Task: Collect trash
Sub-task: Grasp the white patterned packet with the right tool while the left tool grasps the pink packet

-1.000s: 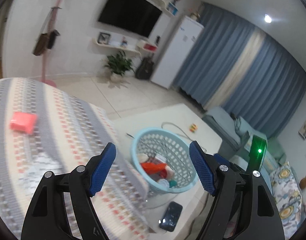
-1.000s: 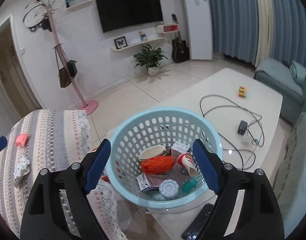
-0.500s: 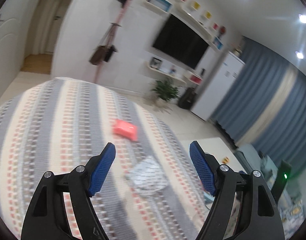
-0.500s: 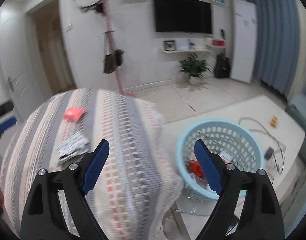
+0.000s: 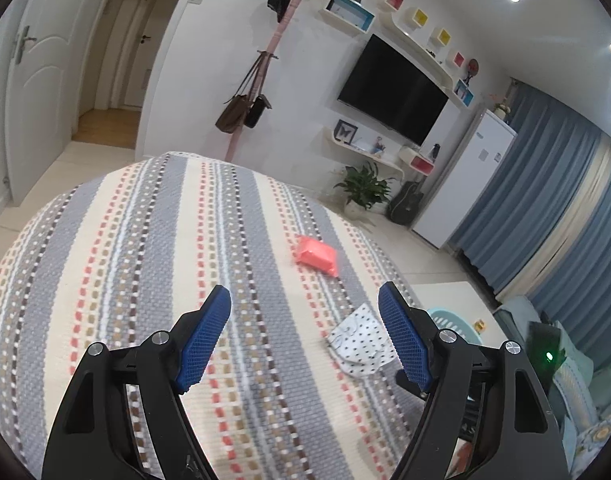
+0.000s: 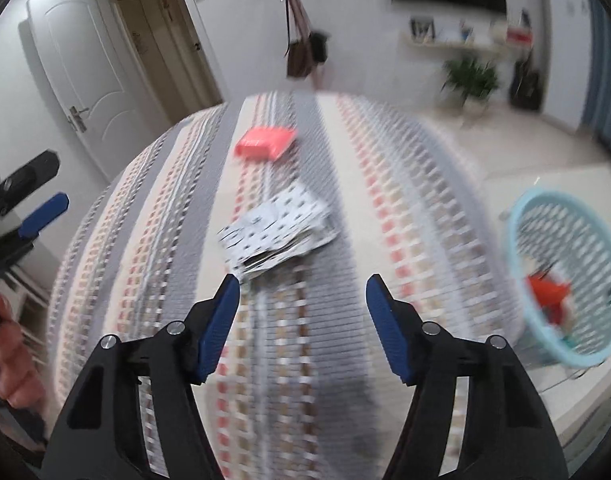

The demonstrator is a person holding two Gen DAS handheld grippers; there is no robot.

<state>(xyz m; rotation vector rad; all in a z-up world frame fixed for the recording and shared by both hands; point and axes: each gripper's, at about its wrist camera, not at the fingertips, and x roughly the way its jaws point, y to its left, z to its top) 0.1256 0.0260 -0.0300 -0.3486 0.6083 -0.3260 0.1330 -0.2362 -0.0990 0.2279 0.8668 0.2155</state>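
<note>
1. Trash remains on the striped cover (image 5: 153, 248): a pink packet (image 5: 316, 256) and a dotted wrapper (image 5: 359, 338). I count two pieces left, as far as I can see.
2. Basket (image 6: 565, 280), pale blue, sits off to the right of my right fingers and already holds something orange plus other bits too blurred to name; so part of the job looks done.
3. My left gripper (image 5: 304, 336) is spread wide with nothing between the pads. The wrapper lies just inside its right finger, the packet ahead and beyond the tips.
4. My right gripper (image 6: 302, 324) is also spread wide and empty. Its view is smeared, but the wrapper (image 6: 277, 236) shows just ahead of its left finger, with the packet (image 6: 265, 142) farther ahead, well apart from it.
5. The left gripper's fingers (image 6: 43, 210) show far off to the left of my right ones, so the two tools are well apart.
6. Room: the cover ahead of both sets of fingers is bare apart from the two pieces. It curves away on all sides and drops off to the right toward the basket. I judge the wrapper the nearer pick, and flat enough to need a low, scooping approach.
</note>
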